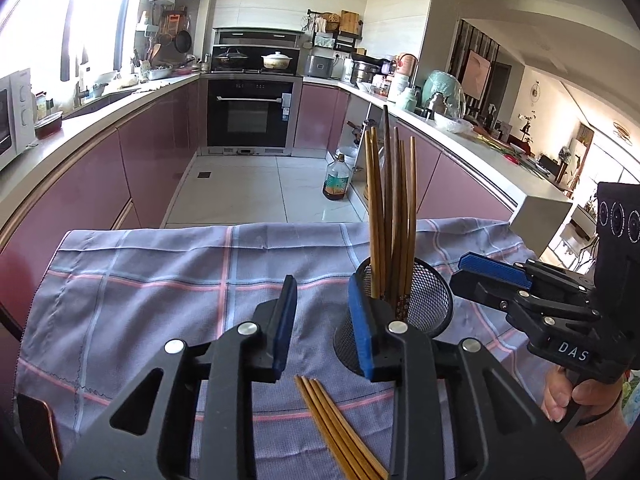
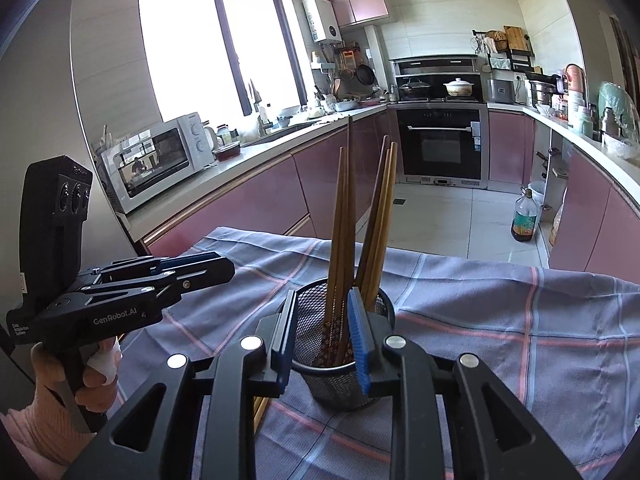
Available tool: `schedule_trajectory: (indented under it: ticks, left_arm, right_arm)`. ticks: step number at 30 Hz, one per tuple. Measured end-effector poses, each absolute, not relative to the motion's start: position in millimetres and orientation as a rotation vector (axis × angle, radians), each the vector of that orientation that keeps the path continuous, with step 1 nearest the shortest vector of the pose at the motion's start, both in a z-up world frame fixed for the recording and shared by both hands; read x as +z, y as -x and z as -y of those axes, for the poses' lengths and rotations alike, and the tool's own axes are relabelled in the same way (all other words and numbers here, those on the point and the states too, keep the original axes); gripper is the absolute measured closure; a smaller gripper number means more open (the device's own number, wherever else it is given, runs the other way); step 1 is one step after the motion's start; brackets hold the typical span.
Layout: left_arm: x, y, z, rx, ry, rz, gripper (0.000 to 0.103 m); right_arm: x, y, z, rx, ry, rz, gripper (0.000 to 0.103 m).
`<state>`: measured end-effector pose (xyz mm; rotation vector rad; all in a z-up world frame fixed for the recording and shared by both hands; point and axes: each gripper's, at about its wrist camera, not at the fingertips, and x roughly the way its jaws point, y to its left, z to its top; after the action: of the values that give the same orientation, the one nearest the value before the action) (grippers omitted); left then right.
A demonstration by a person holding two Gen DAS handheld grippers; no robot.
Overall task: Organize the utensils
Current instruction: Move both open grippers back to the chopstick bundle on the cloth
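Your left gripper (image 1: 322,324) has its blue ribbed pads spread with nothing pinched; the black wire-mesh cup (image 1: 424,304), round and see-through, sits just to its right, behind the right-hand pad. Upright in the cup stand slim wooden chopsticks (image 1: 390,216), smooth brown shafts with patterned lower ends, fanning slightly at the top. Between and below the left fingers lies a loose bundle of chopsticks (image 1: 340,428) flat on the checked cloth (image 1: 160,280), a soft grey-lilac weave with pink and pale stripes. Your right gripper (image 2: 323,344) is also parted, its pads on either side of the cup's near rim as the view lines up; whether they touch the mesh, you cannot tell. Only the left wrist view shows the loose bundle clearly; the right wrist view gives only a sliver of it beside its left finger, but shows the inside of the cup (image 2: 344,344) and your left hand (image 2: 84,376) on its handle. The cloth's far edge drops off just beyond the cup toward the tiled floor (image 1: 256,184); left of the left gripper the cloth lies open and flat.
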<state>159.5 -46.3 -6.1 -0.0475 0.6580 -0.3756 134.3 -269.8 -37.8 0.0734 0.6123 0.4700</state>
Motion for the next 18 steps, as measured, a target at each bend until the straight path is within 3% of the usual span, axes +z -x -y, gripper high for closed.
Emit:
schedule_trajectory:
  ticks: [7,18]
  left_arm:
    - [-19,-131,30,-0.357,0.062,-0.670,0.062]
    - [-62,-102,27,-0.321,0.050,-0.746,0.058]
  right_arm:
    - [-46,-109,254,0.515,-0.020,-0.619,0.074]
    - [-90,-92,233,0.564,0.020,-0.753,0.073]
